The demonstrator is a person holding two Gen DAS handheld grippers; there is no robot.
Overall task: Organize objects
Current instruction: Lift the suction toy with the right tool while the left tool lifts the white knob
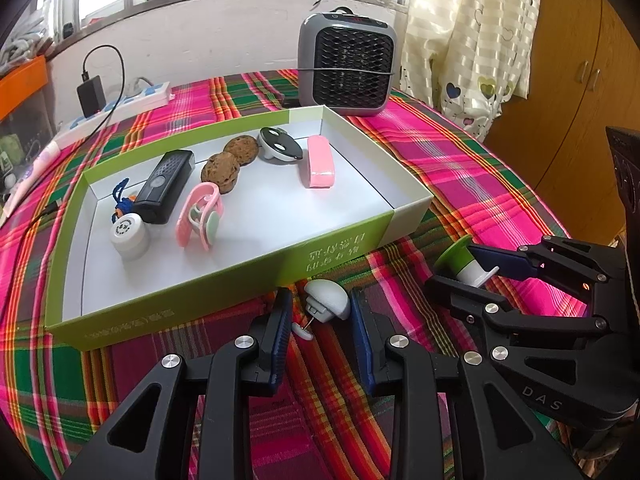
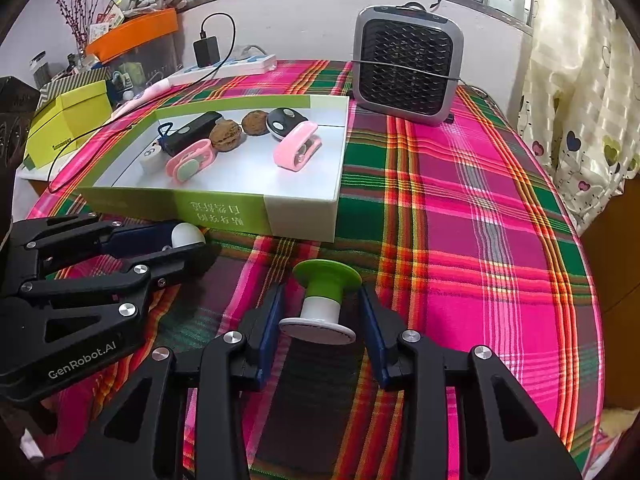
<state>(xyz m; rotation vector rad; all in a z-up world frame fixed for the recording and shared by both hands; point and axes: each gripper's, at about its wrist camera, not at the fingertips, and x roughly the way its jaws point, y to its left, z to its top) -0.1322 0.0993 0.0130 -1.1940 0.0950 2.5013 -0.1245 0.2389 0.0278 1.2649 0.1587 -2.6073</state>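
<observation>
A green and white open box (image 1: 224,276) (image 2: 224,210) lies on the plaid table and holds a black remote (image 1: 166,186), two brown walnuts (image 1: 230,160), pink clips (image 1: 318,162) and other small items. My left gripper (image 1: 322,312) (image 2: 188,246) is open, its fingers on either side of a small grey-white dome piece (image 1: 326,300) (image 2: 186,235) on the cloth in front of the box. My right gripper (image 2: 322,312) (image 1: 476,270) is open around a green and white spool-shaped piece (image 2: 324,298) (image 1: 464,262) lying on the cloth.
A grey fan heater (image 1: 346,66) (image 2: 406,66) stands behind the box. A power strip with a black charger (image 1: 120,102) (image 2: 224,62) lies at the back left. A yellow-green box (image 2: 70,120) sits at the far left. A curtain (image 1: 472,40) hangs at the right.
</observation>
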